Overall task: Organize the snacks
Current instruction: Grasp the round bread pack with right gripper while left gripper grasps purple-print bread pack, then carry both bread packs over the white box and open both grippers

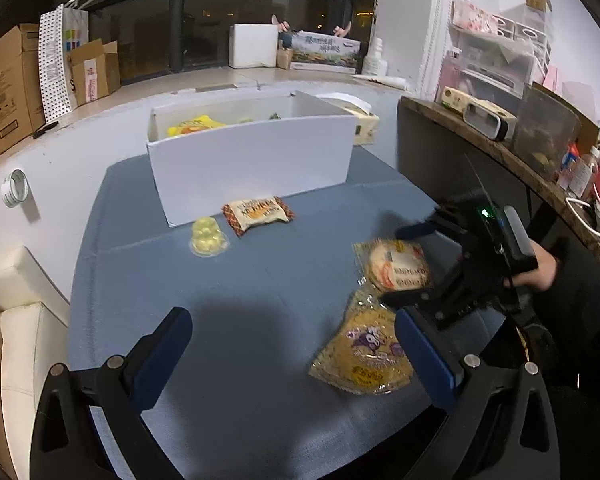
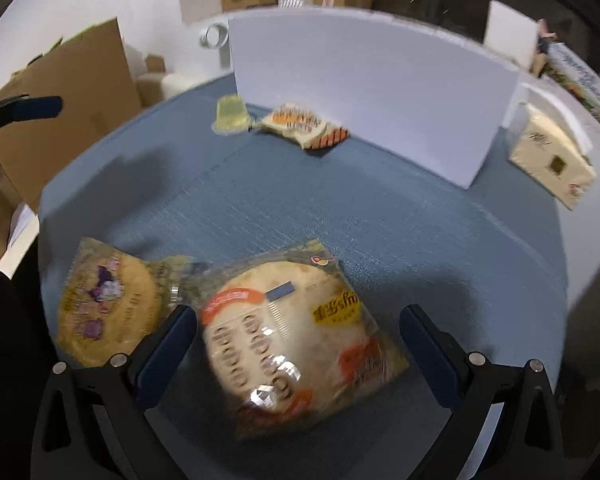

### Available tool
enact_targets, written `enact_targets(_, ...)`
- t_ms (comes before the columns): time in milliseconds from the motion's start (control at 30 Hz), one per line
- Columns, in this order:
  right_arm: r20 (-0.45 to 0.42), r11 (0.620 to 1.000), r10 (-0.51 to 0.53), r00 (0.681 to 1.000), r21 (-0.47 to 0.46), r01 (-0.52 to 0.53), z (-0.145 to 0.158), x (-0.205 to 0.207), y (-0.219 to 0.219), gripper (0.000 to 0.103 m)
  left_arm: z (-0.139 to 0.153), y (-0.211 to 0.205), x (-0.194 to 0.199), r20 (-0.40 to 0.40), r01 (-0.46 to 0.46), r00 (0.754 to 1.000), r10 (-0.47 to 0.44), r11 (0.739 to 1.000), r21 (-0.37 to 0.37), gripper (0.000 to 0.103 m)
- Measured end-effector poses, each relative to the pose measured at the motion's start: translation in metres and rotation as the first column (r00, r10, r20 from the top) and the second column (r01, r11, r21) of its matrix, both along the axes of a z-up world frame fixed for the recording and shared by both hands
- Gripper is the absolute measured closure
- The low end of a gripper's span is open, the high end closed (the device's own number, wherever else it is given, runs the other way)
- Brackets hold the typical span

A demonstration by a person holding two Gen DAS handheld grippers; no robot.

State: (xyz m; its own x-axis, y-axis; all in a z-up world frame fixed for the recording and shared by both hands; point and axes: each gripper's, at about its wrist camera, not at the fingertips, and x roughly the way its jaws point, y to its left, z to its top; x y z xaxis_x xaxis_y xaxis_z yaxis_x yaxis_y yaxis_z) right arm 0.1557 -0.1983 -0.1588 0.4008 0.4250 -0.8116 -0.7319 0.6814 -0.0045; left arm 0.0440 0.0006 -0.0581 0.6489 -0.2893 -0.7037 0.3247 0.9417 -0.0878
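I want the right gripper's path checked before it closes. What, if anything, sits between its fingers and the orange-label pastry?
Nothing visible does. The right gripper is open, with the orange-label pastry lying between its fingers on the blue cloth. The purple-label pastry lies just outside the left finger, overlapping the pastry's edge, so it might get nudged.

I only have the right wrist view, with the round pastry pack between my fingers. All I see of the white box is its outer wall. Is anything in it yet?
Observer: Yes. The left wrist view looks over the rim of the white box. A yellow packet lies inside, at the end nearest the jelly cup.
Operator: I only see one fingertip of the left hand-held gripper. Is it carrying anything?
Observer: No. The left hand-held gripper is open, with only the bare blue mat between its fingers.
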Motion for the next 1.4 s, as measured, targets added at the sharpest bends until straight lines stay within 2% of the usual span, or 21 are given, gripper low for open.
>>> enact_targets(100, -0.003, 0.999, 0.038, 0.999, -0.002, -0.038, -0.001, 0.001, 0.001, 0.0, -0.004, -0.003, -0.001, -0.01, 0.007, 1.0, -0.007, 1.0, 0.005, 0.0)
enact_targets(167, 0.002, 1.0, 0.028, 1.0, 0.001, -0.028, -0.001, 0.001, 0.001, 0.001, -0.005, -0.005, -0.001, -0.011, 0.01, 1.0, -0.01, 1.0, 0.007, 0.0)
enact_targets(233, 0.009, 1.0, 0.028, 1.0, 0.009, -0.028, 0.001, -0.006, -0.001, 0.008, -0.007, -0.007, -0.001, -0.013, 0.022, 1.0, -0.021, 1.0, 0.011, 0.0)
enact_targets(300, 0.005, 0.999, 0.025, 1.0, 0.02, -0.025, 0.005, -0.011, -0.003, 0.025, -0.01, -0.01, -0.001, -0.024, 0.045, 0.999, -0.045, 0.999, 0.014, 0.0)
enact_targets(433, -0.002, 0.999, -0.007, 1.0, 0.04, 0.007, 0.009, -0.019, -0.01, 0.025, -0.016, -0.024, -0.002, -0.047, 0.152, 0.987, -0.151, 0.988, 0.019, 0.0)
enact_targets(533, -0.024, 0.989, -0.099, 0.995, 0.11, 0.101, 0.019, -0.022, -0.027, 0.025, -0.02, -0.04, -0.003, -0.054, 0.224, 0.974, -0.221, 0.973, 0.056, 0.0)
enact_targets(667, -0.045, 0.952, -0.205, 0.978, 0.223, 0.21, 0.04, -0.028, -0.054, 0.025, -0.032, -0.064, 0.003, -0.098, 0.308, 0.949, -0.3, 0.948, 0.077, 0.0)
enact_targets(833, -0.005, 0.899, -0.298, 0.954, 0.335, 0.283, 0.078, -0.057, -0.086, 0.025, -0.056, -0.083, 0.02, -0.185, 0.382, 0.914, -0.36, 0.918, 0.103, 0.0)
enact_targets(1000, 0.011, 0.838, -0.357, 0.934, 0.447, 0.314, 0.107, -0.083, -0.109, 0.025, -0.071, -0.089, 0.036, -0.244, 0.397, 0.899, -0.364, 0.913, 0.099, 0.0)
enact_targets(1167, 0.02, 0.81, -0.379, 0.925, 0.492, 0.321, 0.124, -0.096, -0.121, 0.025, -0.081, -0.093, 0.043, -0.275, 0.389, 0.896, -0.349, 0.914, 0.11, 0.0)
enact_targets(1200, 0.019, 0.809, -0.38, 0.925, 0.491, 0.323, 0.126, -0.097, -0.122, 0.025, -0.081, -0.093, 0.043, -0.271, 0.386, 0.899, -0.344, 0.915, 0.119, 0.002)
enact_targets(1300, 0.033, 0.815, -0.378, 0.925, 0.486, 0.315, 0.129, -0.101, -0.122, 0.025, -0.075, -0.096, 0.04, -0.244, 0.383, 0.908, -0.341, 0.912, 0.149, 0.025)
enact_targets(1333, 0.035, 0.816, -0.375, 0.926, 0.486, 0.312, 0.129, -0.1, -0.12, 0.025, -0.074, -0.095, 0.041, -0.256, 0.39, 0.901, -0.35, 0.911, 0.13, 0.025)
enact_targets(1400, 0.042, 0.816, -0.372, 0.927, 0.491, 0.305, 0.13, -0.1, -0.118, 0.025, -0.072, -0.091, 0.039, -0.245, 0.383, 0.905, -0.348, 0.917, 0.113, 0.025)
